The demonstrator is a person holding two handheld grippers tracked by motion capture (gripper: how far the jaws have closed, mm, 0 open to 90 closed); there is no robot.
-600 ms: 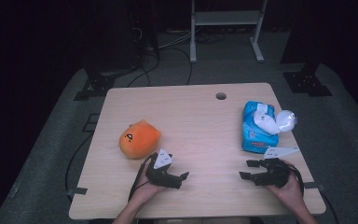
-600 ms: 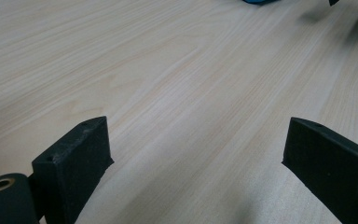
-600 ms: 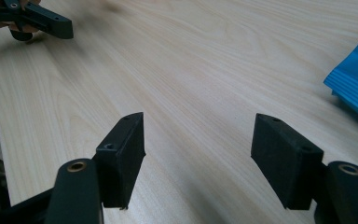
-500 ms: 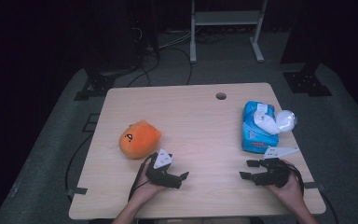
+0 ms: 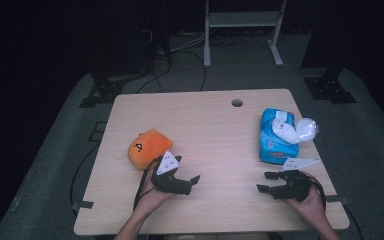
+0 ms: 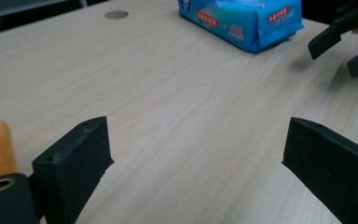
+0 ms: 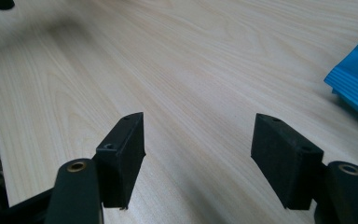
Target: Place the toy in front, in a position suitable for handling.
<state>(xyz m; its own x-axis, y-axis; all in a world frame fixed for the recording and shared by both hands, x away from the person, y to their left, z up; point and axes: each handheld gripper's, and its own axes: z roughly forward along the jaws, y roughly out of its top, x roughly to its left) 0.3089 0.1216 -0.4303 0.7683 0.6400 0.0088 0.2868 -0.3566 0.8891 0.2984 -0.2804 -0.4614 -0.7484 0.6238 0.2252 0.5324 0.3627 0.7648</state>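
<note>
Nothing was picked up yet; left gripper (image 5: 192,181) and right gripper (image 5: 265,182) both gaped, empty; orange toy (image 5: 146,148) and blue packet (image 5: 272,145) lay untouched.

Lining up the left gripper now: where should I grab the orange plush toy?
Take the orange plush toy across its rounded body, coming down from above with the left gripper. It lies low on the table, soft, with bare wood around it for the open jaws.

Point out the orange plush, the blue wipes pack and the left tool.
Orange plush (image 5: 145,148): high view, middle of its body.
Wipes pack (image 5: 274,142): high view, blue wrapper below the white flap.
Left tool (image 5: 192,182): high view, midway between its open fingertips.
</note>
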